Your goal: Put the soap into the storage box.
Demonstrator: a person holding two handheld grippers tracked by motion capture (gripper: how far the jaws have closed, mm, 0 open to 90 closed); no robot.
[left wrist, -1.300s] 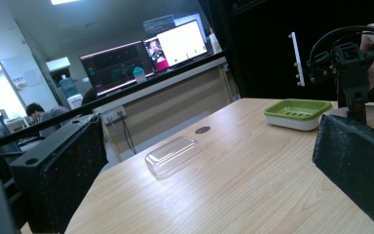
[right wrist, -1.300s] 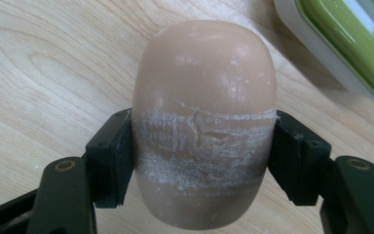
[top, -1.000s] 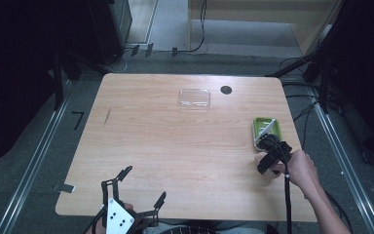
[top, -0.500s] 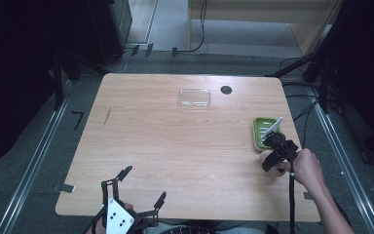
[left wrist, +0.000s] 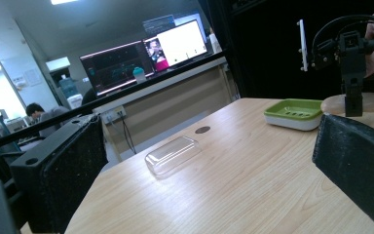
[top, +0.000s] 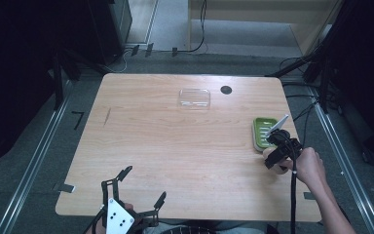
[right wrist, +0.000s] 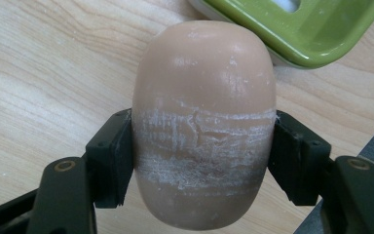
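Observation:
A tan oval soap bar point(right wrist: 204, 122) lies on the wooden table just in front of a green soap dish point(right wrist: 292, 24). My right gripper point(right wrist: 204, 161) is shut on the soap, one jaw pressed to each side. In the high view that gripper point(top: 278, 157) sits at the right edge with the soap point(top: 271, 155) under it, next to the dish point(top: 261, 132). My left gripper point(top: 143, 184) stands open at the near edge, holding nothing. From the left gripper view I see the dish point(left wrist: 294, 113) and the right gripper point(left wrist: 353, 100) far off.
A clear plastic lid point(top: 194, 98) lies at the far middle of the table point(top: 175, 141), with a black round hole point(top: 226, 89) to its right. A cable runs from the right gripper along the person's forearm.
The right gripper with the soap has shifted slightly right and toward the person, beside the dish. The left gripper has not moved.

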